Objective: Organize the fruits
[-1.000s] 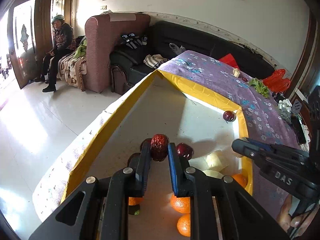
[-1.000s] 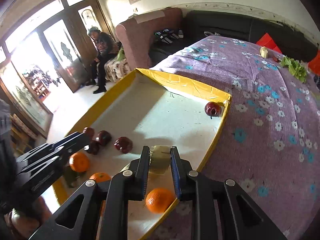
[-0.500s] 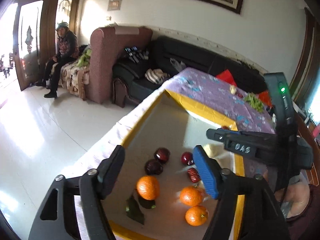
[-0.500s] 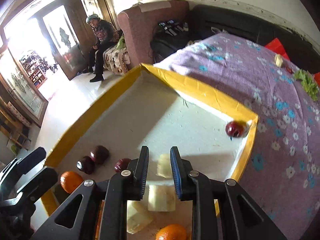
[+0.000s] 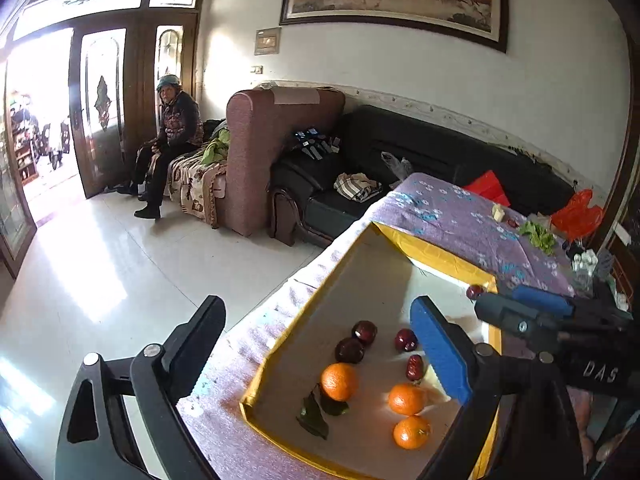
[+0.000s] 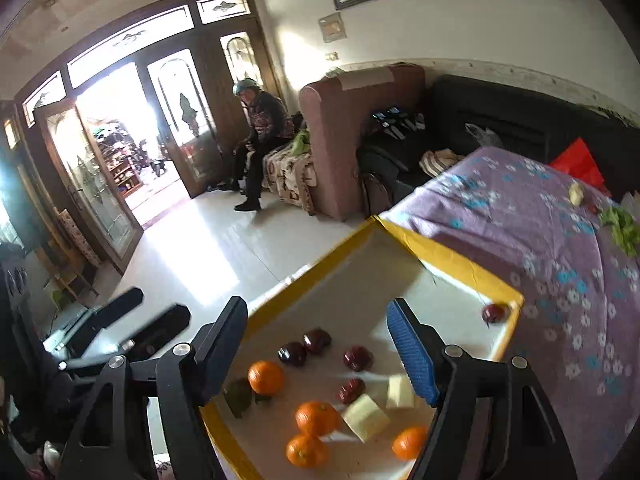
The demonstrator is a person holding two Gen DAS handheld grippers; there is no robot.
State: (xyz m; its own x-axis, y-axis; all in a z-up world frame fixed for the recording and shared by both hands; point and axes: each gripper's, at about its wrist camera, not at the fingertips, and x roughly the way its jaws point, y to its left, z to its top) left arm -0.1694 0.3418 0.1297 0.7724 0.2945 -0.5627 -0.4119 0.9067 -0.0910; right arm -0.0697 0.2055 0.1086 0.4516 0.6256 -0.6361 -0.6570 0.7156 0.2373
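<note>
Yellow-rimmed tray (image 6: 452, 258): pale slices (image 6: 365, 416) only in right view; both fingers spread, empty.

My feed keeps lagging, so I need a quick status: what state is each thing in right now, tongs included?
Left tongs: open, just opened, nothing between them.
Right tongs: open, just opened, empty.
Yellow-rimmed tray: flat on the purple cloth.
Four oranges: loose in the tray's near end.
Dark red fruits: four clustered loose behind the oranges.
Lone red fruit: apart, in the far corner.
Pale slices: lying flat.
Door: open.
</note>
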